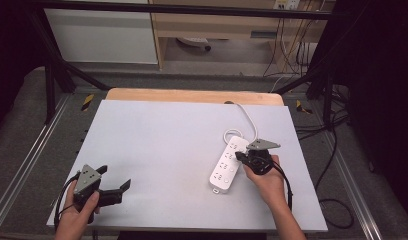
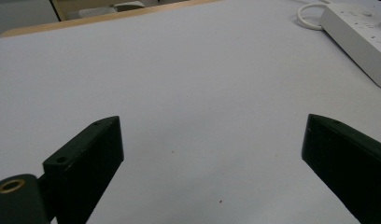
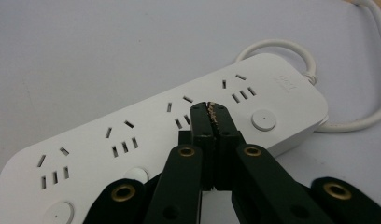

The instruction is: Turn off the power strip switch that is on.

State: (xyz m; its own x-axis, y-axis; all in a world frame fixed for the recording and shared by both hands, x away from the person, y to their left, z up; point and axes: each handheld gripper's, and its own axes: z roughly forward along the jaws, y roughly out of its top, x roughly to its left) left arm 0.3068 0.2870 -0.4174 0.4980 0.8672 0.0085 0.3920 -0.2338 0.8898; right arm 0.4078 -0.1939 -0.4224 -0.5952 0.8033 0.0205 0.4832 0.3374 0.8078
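White power strip (image 1: 226, 167), white cord (image 1: 248, 120); pale grey table (image 1: 162, 150); black tongs (image 3: 211, 116), brass-coloured rivets.

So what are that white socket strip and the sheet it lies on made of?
The socket strip looks like smooth, matte white moulded plastic: rounded edges, crisp cut slots, soft sheen. The sheet is a pale grey, flat, dull surface, perhaps laminate or card; a wooden board edge shows behind it.
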